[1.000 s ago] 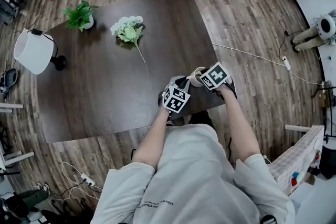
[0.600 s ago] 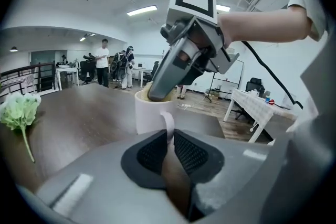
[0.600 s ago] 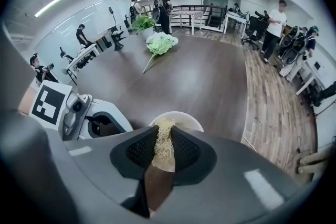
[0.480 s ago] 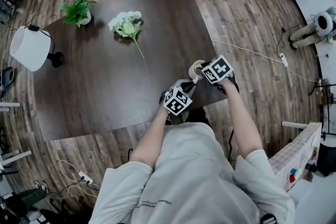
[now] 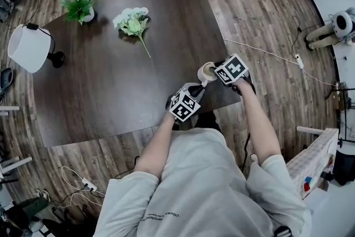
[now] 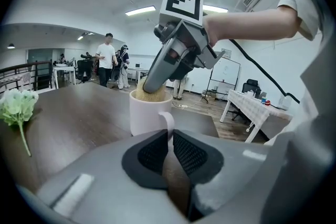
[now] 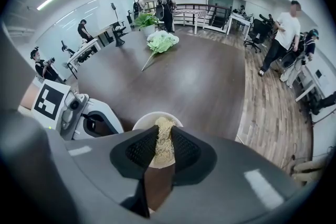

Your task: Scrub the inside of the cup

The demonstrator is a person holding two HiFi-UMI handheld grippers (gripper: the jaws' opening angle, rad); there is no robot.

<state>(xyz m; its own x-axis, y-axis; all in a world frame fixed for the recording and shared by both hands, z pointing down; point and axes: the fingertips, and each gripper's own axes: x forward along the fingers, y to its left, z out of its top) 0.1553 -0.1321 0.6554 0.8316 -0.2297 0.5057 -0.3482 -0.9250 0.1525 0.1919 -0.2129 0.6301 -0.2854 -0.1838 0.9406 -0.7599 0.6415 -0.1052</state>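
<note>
Fingers (image 6: 153, 153) of the left gripper (image 6: 170, 139) are pinched on the handle (image 6: 169, 119) of the cup (image 6: 146, 113), with only that thin white loop between the dark ribbed pads. The right gripper (image 7: 164, 140) has its pads closed on a scrubber (image 7: 164, 127), a pale yellow, stringy wad that looks like loofah, though the fibre is too blurred to be sure. The wad pokes past the fingertips and down into the cup's mouth.

The cup is plain white, straight-walled and matte, with a rounded handle turned toward the left gripper. In the left gripper view the scrubber fills most of the opening, level with the rim, and the right gripper slants into it from above. In the right gripper view the rim shows as a pale ring around the yellow wad; the inside wall is mostly hidden.

From the head view the cup stands near the right front edge of the dark table (image 5: 122, 86), between the two grippers, close to the person's body. It appears to rest on the tabletop. Well apart, at the far side of the table, lie a bunch of flowers (image 5: 132, 20), a small plant (image 5: 79, 7) and a lamp (image 5: 26, 48) at the left edge.
</note>
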